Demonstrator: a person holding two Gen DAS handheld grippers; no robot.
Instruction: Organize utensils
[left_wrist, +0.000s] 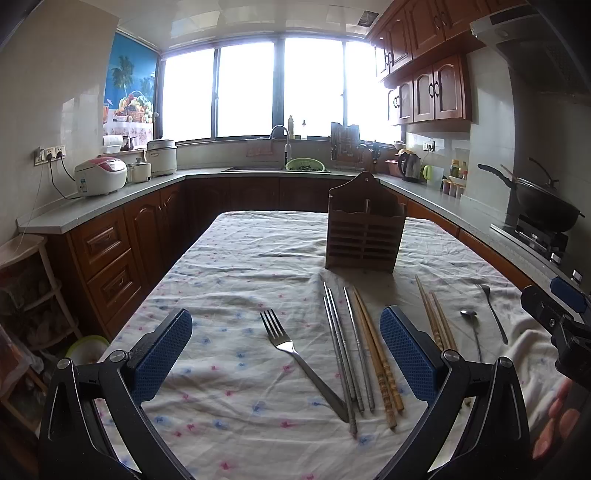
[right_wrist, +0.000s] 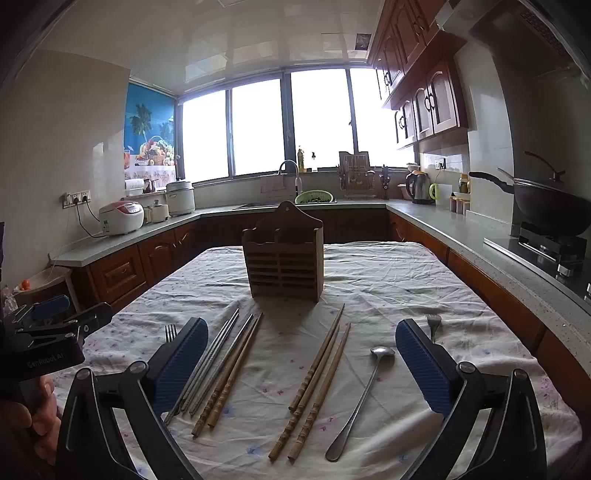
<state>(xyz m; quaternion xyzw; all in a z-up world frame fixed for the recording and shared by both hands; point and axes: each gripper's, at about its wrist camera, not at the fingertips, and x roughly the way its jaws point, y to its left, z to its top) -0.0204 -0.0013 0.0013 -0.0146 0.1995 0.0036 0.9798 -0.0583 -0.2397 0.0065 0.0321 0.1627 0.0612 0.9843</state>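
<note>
Steel fork and ridged bamboo chopsticks lie on creased cloth.

On the desk stand one wooden utensil holder, two forks, one spoon, three metal chopsticks and five bamboo chopsticks: two beside the metal ones, three nearer the spoon.

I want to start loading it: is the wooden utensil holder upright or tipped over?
Upright. The wooden utensil holder stands on its base on the tablecloth, its open top facing up, in both views.
</note>
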